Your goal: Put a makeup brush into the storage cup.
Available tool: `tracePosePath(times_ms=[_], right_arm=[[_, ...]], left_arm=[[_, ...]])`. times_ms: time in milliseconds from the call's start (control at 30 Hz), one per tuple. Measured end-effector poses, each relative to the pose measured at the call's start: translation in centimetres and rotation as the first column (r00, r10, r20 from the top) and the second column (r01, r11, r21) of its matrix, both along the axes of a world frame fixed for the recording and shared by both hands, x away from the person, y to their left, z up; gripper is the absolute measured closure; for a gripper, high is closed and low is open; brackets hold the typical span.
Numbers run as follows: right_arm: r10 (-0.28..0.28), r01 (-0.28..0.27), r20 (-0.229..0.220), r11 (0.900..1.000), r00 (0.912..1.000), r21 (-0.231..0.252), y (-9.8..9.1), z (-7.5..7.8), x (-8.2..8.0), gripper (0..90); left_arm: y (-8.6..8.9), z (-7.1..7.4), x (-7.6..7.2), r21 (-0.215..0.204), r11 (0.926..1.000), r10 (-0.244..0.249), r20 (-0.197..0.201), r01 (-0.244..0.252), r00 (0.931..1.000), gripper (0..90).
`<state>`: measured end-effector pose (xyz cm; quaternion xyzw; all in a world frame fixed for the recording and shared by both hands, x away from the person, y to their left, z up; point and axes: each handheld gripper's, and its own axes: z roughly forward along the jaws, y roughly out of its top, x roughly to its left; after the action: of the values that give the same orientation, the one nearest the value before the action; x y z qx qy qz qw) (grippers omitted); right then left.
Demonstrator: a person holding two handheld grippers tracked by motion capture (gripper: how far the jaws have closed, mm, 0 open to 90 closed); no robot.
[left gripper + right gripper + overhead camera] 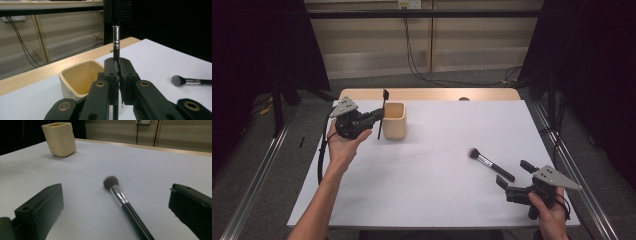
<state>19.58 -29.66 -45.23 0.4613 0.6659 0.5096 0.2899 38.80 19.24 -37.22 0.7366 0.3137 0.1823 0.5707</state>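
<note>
- Overhead, the left gripper (373, 116) has its jaws clenched on a slim black flat-headed brush (382, 114), held upright just beside the cream square ceramic cup (394, 120)
- Right gripper (511, 181) rests with jaws released behind a black-handled fluffy powder brush (491, 164) on the white tabletop (422, 190)
- Risk, likely: the handle's end catches the cup's rim and tips it

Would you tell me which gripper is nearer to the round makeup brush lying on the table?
Right. The right gripper sits open just behind the round makeup brush, handle end between its jaws. The left gripper is across the table beside the cup, shut on a flat brush.
</note>
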Motion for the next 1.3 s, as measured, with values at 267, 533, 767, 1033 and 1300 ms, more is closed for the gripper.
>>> tracePosePath(times_ms=[267,533,767,1033,1300], right_arm=[[0.001,-0.001,-0.003,1.0,1.0,-0.002,0.0,0.0,0.0,0.0],[0.001,-0.002,-0.002,1.0,1.0,-0.005,0.0,0.0,0.0,0.0],[0.002,-0.002,-0.001,1.0,1.0,-0.005,0.0,0.0,0.0,0.0],[0.002,-0.002,-0.003,1.0,1.0,-0.005,0.0,0.0,0.0,0.0],[0.0,0.0,-0.005,1.0,1.0,-0.003,0.0,0.0,0.0,0.0]], left_arm=[[0.2,1.1,0.9,-0.021,0.9996,0.019,0.021,-0.018,0.9996,85.7],[-0.3,2.4,1.4,-0.024,0.9996,0.012,0.051,-0.011,0.9986,85.7],[-0.7,2.6,2.1,-0.036,0.9991,0.023,0.051,-0.021,0.9984,85.7],[-1.6,3.6,2.9,-0.045,0.9989,0.016,0.08,-0.012,0.9967,85.7],[-2.2,3.5,4.0,-0.042,0.9989,0.023,0.077,-0.02,0.9967,85.7]])
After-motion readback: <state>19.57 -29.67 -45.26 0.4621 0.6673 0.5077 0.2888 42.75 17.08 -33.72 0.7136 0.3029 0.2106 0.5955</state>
